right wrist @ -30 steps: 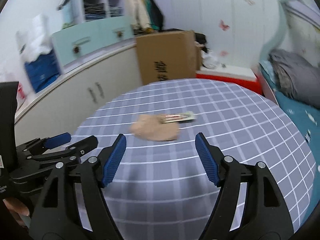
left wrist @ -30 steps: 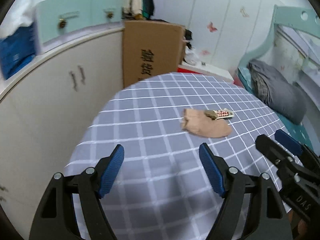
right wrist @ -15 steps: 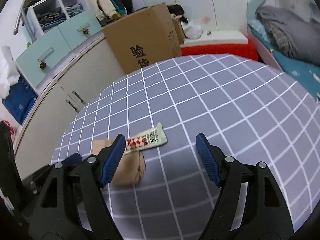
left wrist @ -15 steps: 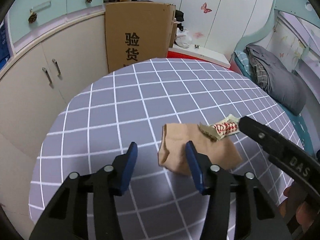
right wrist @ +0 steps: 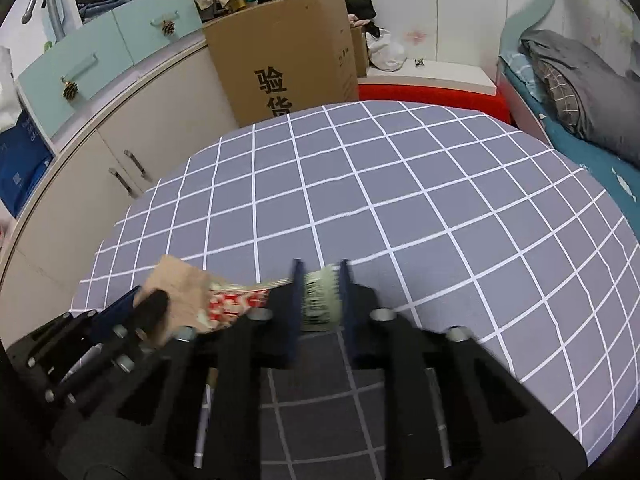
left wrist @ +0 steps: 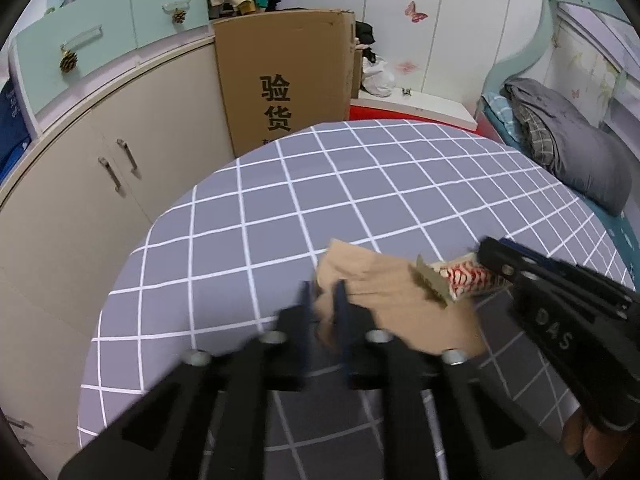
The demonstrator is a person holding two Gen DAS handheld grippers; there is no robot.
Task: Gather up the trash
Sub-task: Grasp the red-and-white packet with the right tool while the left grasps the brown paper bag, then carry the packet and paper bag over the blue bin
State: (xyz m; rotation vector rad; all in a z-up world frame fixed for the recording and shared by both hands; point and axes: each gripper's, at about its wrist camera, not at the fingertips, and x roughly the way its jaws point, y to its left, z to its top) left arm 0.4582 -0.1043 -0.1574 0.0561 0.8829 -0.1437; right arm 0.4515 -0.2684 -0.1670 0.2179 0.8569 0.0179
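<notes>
Showing both pickups made: your left tongs are clenched on the near edge of the tan paper bag, your right tongs on the pale end of the snack wrapper, which overlaps the bag on the checked table. Carrying both off remains, and no bin is in view. Ahead the table is bare; cupboards and cardboard box stand past its far edge.

Cardboard box reads "验货"; right hand-held gripper reads "DAS".

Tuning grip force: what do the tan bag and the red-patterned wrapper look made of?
Tan bag: likely matte kraft paper; creased, flat, no shine, buckling where the left gripper pinches it. Red-patterned wrapper: probably thin printed plastic film; serrated end, pale faint sheen, held by the right gripper.
</notes>
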